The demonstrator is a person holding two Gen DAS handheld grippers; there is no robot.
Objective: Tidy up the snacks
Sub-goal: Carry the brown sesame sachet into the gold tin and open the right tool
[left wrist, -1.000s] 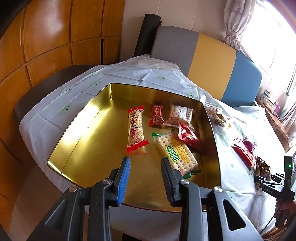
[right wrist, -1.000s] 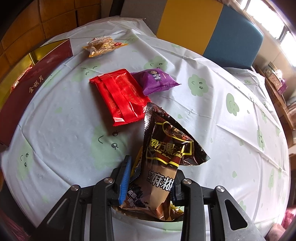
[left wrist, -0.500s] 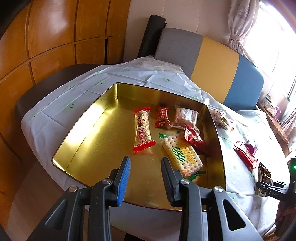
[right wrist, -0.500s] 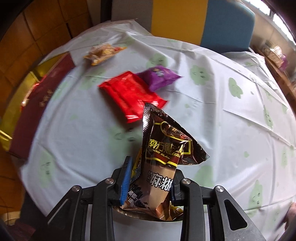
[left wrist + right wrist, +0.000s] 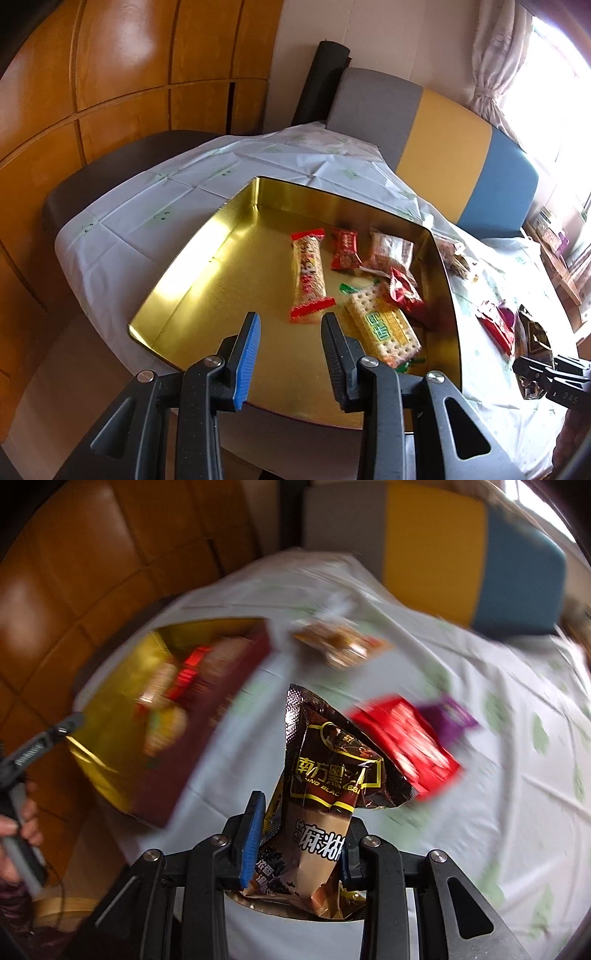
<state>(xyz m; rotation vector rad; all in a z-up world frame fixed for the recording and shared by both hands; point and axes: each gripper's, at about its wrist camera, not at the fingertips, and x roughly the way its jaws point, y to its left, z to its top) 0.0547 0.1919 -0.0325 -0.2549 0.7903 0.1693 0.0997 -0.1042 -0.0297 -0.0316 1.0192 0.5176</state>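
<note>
A gold tin (image 5: 207,273) sits on the white tablecloth and holds several snacks: a long red-ended bar (image 5: 308,275), a small red packet (image 5: 345,249), a clear bag (image 5: 389,253), a red wrapper (image 5: 404,293) and a cracker pack (image 5: 384,328). My left gripper (image 5: 290,325) is open and empty over the tin's near edge. My right gripper (image 5: 301,818) is shut on a brown sesame-paste packet (image 5: 327,775), held above the table; it also shows in the left wrist view (image 5: 533,341). The tin (image 5: 122,686) lies blurred to its left.
On the cloth right of the tin lie a red packet (image 5: 404,746), a purple packet (image 5: 448,716) and a clear snack bag (image 5: 338,644). A grey, yellow and blue bench back (image 5: 443,144) stands behind the table. Wood panelling (image 5: 110,74) is at the left.
My right gripper has lifted and swung left toward the tin with the brown packet; its view is blurred. My left gripper has drawn back a little from the tin, still open.
</note>
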